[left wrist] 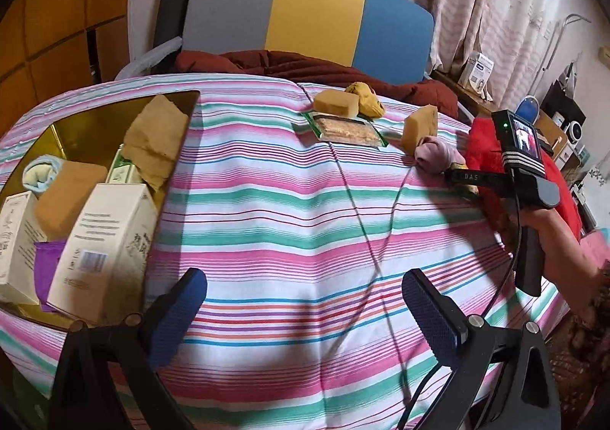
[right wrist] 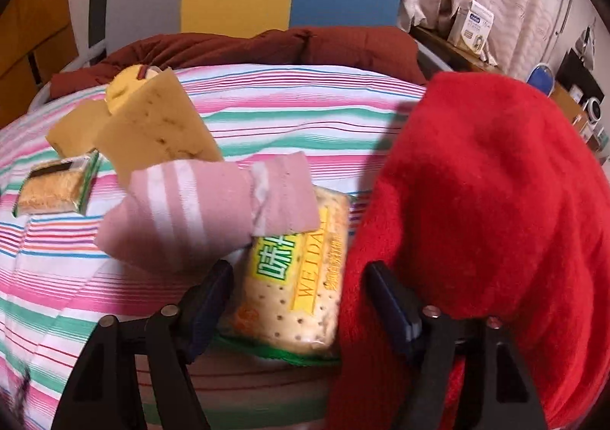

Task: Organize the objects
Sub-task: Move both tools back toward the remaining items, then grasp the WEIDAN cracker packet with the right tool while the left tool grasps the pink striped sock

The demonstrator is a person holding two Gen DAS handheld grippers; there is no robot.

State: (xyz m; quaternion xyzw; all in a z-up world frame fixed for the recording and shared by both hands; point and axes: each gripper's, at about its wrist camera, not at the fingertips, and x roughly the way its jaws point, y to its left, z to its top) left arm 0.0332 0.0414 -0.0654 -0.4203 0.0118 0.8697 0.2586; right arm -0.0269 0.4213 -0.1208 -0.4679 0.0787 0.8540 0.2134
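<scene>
The left gripper (left wrist: pixel 301 311) hangs with jaws wide apart and nothing between them over the pink, green and white striped bedsheet (left wrist: pixel 267 208). At its left a gold tray (left wrist: pixel 76 136), cut off by the frame edge, holds white cartons and tan sponge blocks. The right gripper (right wrist: pixel 299 300) is spread around a yellow-labelled cracker packet (right wrist: pixel 293 289) (contact cannot be told), whose top is hidden under a rolled pink striped sock (right wrist: pixel 190 212). A fuzzy red garment (right wrist: pixel 488 208) hides the bed's right side.
</scene>
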